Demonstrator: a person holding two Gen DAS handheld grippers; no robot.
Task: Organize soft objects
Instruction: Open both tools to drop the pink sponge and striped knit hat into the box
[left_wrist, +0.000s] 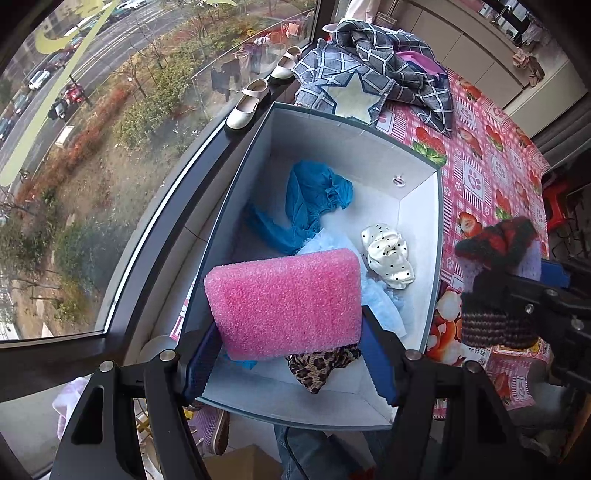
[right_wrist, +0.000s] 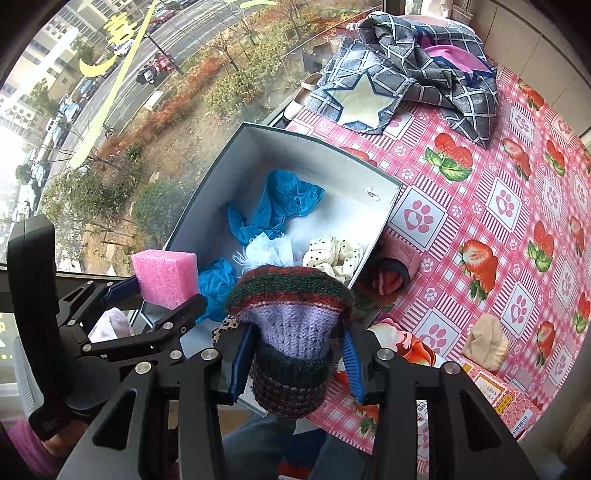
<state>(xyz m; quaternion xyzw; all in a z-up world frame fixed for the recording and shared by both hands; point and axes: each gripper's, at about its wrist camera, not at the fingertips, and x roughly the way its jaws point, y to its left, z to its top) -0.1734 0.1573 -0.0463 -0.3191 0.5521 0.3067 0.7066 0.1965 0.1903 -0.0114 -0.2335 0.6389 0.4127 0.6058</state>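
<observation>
My left gripper (left_wrist: 288, 362) is shut on a pink foam block (left_wrist: 284, 302), held above the near end of an open white box (left_wrist: 354, 147). My right gripper (right_wrist: 295, 365) is shut on a knitted striped hat (right_wrist: 291, 325), purple, red and dark, held over the box's near right corner. The hat (left_wrist: 496, 280) and right gripper show at the right edge of the left wrist view. The foam block (right_wrist: 164, 277) and left gripper (right_wrist: 162, 295) sit at the left of the right wrist view. Inside the box lie blue fabric (left_wrist: 310, 199), a cream polka-dot cloth (left_wrist: 389, 254), pale blue cloth (left_wrist: 376, 295) and a leopard-print piece (left_wrist: 321, 365).
The box stands on a table with a pink strawberry-and-paw cloth (right_wrist: 498, 206), beside a window. A grey checked cloth with a cream star (right_wrist: 399, 74) is heaped at the far end. A pink-and-dark soft item (right_wrist: 391, 273) lies against the box's right wall. A beige lump (right_wrist: 484, 343) lies near right. Cream shoes (left_wrist: 247, 103) rest on the sill.
</observation>
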